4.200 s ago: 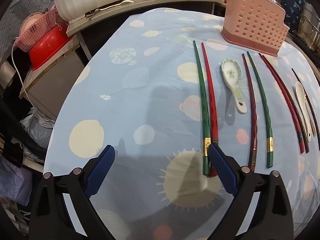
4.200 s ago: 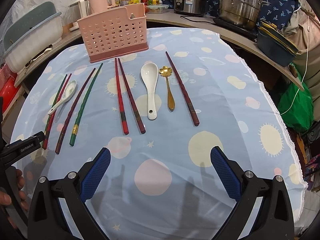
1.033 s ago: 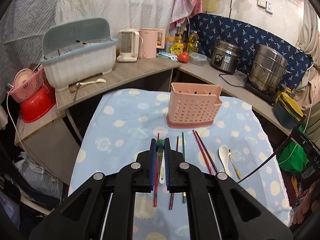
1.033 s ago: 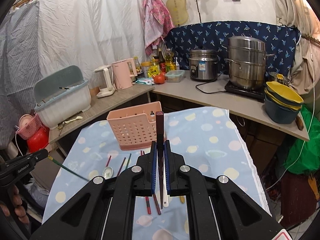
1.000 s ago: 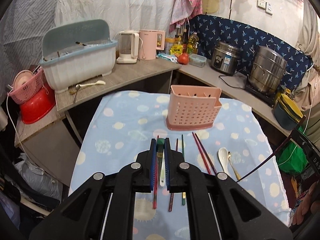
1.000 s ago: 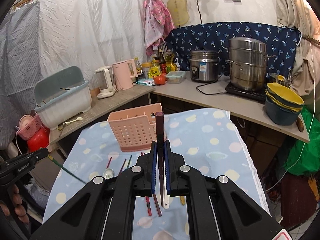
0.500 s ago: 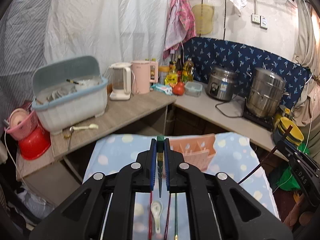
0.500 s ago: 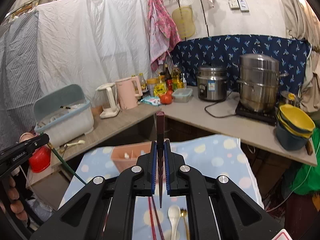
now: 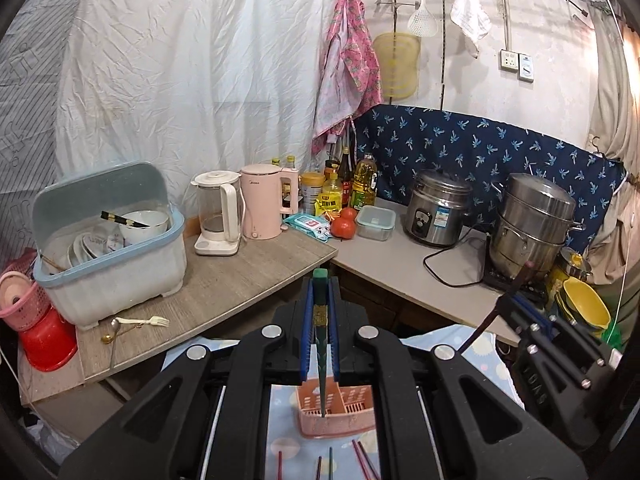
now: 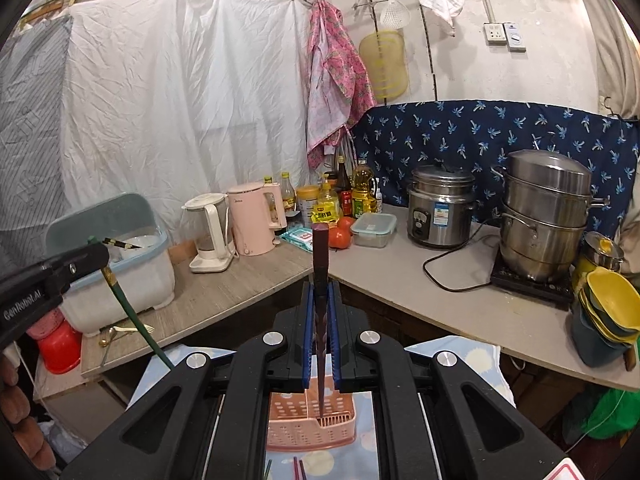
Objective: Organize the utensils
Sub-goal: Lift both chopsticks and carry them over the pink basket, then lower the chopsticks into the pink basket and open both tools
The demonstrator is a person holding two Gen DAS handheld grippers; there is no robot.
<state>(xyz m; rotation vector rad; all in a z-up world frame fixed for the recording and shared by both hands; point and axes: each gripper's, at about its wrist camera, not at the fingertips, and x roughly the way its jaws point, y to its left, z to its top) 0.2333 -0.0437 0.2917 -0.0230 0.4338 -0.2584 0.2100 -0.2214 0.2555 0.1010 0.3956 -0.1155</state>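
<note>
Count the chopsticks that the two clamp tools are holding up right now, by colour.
Green chopstick: 1
Dark red chopstick: 1
Total: 2

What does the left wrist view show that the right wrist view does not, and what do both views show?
Only the left wrist view shows the left gripper from behind, shut on the green chopstick, with the right gripper at the right edge. Only the right wrist view shows the right gripper from behind, shut on the dark red chopstick, the left gripper entering from the left, and fingers of a hand at the lower left edge. Both show the pink utensil basket below on the blue tablecloth, chopsticks lying on that cloth, and the kitchen counter.
</note>
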